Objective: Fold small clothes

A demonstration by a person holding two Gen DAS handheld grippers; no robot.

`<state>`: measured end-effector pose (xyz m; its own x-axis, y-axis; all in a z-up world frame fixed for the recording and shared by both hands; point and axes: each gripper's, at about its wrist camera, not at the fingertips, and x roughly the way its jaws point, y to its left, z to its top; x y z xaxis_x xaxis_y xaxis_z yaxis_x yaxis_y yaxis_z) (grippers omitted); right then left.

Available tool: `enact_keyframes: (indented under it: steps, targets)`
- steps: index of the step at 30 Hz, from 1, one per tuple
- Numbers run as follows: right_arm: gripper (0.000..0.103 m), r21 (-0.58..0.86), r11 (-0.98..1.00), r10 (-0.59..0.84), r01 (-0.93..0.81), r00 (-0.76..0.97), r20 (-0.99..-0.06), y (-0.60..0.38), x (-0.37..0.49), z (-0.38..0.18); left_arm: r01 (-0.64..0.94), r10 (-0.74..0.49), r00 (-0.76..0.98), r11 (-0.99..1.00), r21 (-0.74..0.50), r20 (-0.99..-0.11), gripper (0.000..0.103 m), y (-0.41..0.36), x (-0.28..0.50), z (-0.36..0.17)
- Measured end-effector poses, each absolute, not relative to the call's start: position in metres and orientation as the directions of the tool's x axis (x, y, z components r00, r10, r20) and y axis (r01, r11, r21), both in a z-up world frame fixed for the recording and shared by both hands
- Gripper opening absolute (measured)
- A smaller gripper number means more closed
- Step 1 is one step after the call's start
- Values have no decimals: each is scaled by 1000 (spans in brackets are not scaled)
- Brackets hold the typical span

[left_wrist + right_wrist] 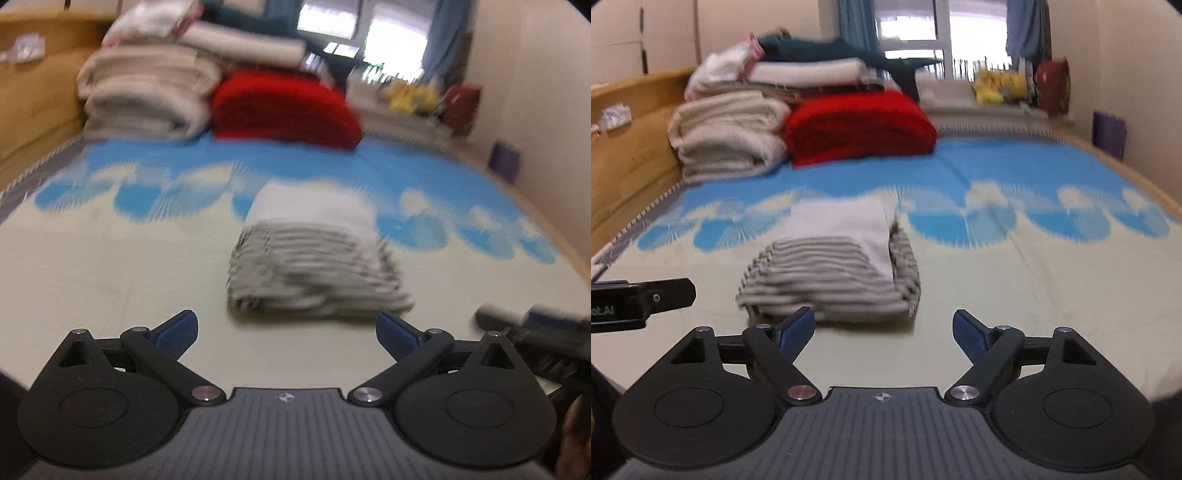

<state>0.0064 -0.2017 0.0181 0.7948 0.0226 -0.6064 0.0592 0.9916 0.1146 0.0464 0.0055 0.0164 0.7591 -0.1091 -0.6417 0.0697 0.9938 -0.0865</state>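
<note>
The small striped garment (314,273) lies folded in a compact bundle on the bed (110,280), in the middle of the left wrist view and left of centre in the right wrist view (834,277). A plain grey panel shows on its top. Both views are blurred. The left tool (286,332) is released, its blue-padded fingers spread wide and empty, just short of the bundle. The right tool (882,330) is likewise released, holding nothing, its left finger tip overlapping the bundle's near edge. At the upper left of both frames, cream blankets (727,136) are stacked beside a folded red blanket (860,125).
</note>
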Motion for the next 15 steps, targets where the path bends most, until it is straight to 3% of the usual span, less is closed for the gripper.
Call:
enact_keyframes:
  steps: [2,6,10,15]
  targets:
    - [88,79,995,-2,59,813,-582,-199,10,17,48,-102,753,994,-100,-650,103,7,54,12]
    - [89,29,998,-35,64,808,-589,-196,23,8,85,-73,756,996,-13,-651,103,-1,61,3]
    - [89,68,996,-7,63,783,-622,-195,30,2,72,-104,728,995,-75,-678,103,2,64,-3]
    - [90,47,998,-8,48,782,-623,-185,31,0,80,-101,731,995,-61,-675,103,0,69,-6]
